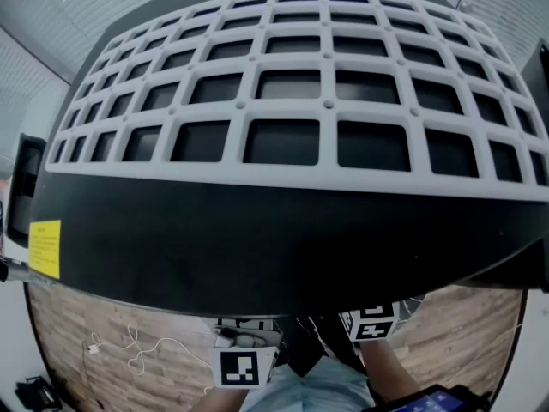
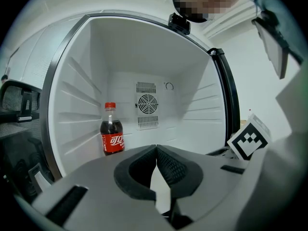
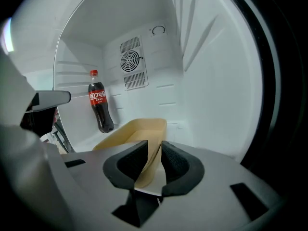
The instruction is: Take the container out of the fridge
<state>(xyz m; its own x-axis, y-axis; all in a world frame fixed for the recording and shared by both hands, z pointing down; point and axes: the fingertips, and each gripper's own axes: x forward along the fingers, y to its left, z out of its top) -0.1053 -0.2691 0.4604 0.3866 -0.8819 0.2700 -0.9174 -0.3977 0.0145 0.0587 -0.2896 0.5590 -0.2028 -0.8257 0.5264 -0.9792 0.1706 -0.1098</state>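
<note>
The fridge [image 2: 144, 57] stands open with a white inside. A shallow tan container [image 3: 139, 129] lies on its floor in the right gripper view. My right gripper [image 3: 154, 147] is shut on the container's near wall, one pad on each side of it. In the left gripper view my left gripper [image 2: 156, 149] is shut with nothing between its pads, held outside the opening; the container does not show there. In the head view only the two marker cubes, the left cube [image 1: 240, 367] and the right cube [image 1: 371, 324], show below the fridge's top; the jaws are hidden.
A cola bottle [image 2: 111, 136] [image 3: 98, 107] stands upright at the fridge's back left, near the fan grille [image 2: 147, 102]. A white grid rack [image 1: 292, 84] covers the black fridge top. A white cable [image 1: 129, 346] lies on the wood floor. A black chair [image 2: 19, 105] is at left.
</note>
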